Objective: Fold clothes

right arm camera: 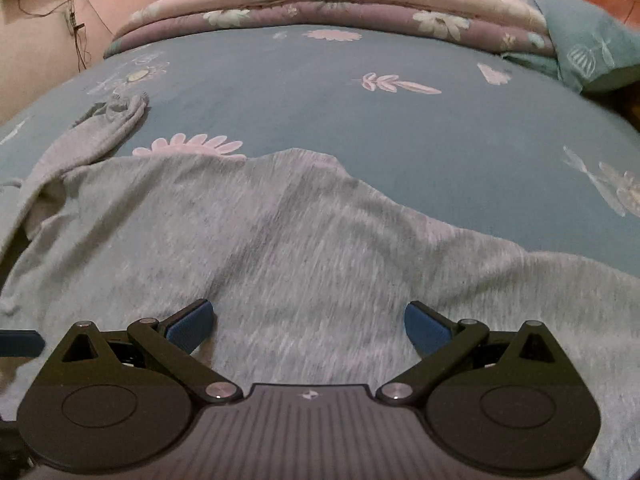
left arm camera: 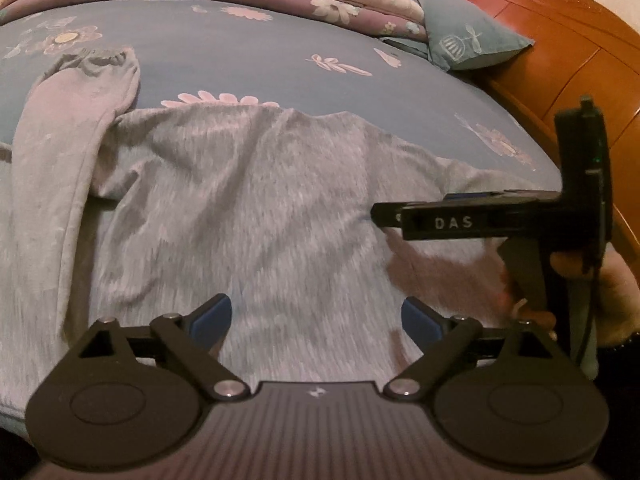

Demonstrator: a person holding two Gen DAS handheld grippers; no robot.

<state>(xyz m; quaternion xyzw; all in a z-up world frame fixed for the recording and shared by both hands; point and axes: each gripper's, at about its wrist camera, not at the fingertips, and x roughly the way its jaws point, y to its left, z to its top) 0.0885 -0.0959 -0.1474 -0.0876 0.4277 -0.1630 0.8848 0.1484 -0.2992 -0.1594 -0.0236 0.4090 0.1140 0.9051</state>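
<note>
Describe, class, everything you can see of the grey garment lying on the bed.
The grey garment is a long-sleeved top of soft, heathered, knit-looking fabric. It lies spread out, mostly flat with gentle wrinkles, on the blue floral bedsheet. One sleeve runs up the left side, ending in a gathered cuff. The far edge rises to a soft peak near the middle. Neither tool grips it: the left tool and the right tool hover open above it.

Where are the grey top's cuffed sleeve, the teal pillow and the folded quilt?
grey top's cuffed sleeve [left arm camera: 102,62], left wrist view, on the gathered cuff.
teal pillow [left arm camera: 468,36], left wrist view, on its printed face.
folded quilt [right arm camera: 328,4], right wrist view, on its folded front edge.
</note>
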